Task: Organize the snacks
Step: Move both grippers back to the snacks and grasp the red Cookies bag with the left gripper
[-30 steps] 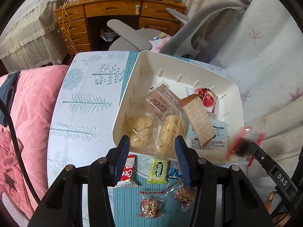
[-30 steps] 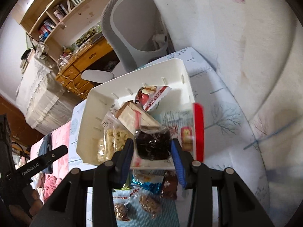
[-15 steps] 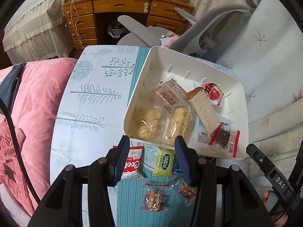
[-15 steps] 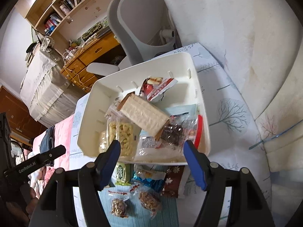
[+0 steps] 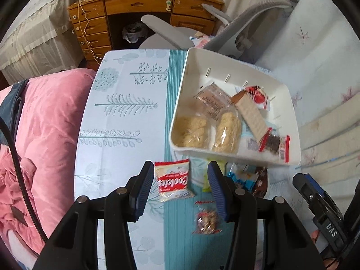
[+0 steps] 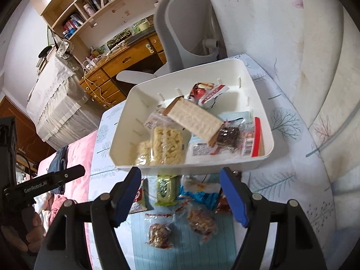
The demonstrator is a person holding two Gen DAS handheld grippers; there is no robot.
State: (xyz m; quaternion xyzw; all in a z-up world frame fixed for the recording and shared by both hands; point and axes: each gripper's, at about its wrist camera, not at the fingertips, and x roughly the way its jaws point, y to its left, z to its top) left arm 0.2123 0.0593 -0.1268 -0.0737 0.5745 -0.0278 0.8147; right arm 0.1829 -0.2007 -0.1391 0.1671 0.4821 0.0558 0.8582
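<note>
My left gripper (image 5: 178, 187) hangs spread and empty over the red-and-white cookie packet (image 5: 172, 181), which lies low in the frame's centre between its pads, long axis up-down, nearer than my empty, spread right gripper (image 6: 180, 194).

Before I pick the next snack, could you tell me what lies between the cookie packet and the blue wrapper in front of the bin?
A green packet lies between the cookie packet and the blue wrapper, shown in the right wrist view.

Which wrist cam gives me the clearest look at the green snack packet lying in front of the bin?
The right wrist view: the green packet lies whole and unobstructed, just below the white bin. In the left wrist view, the green packet is mostly hidden behind the left gripper's finger, only a strip showing.
</note>
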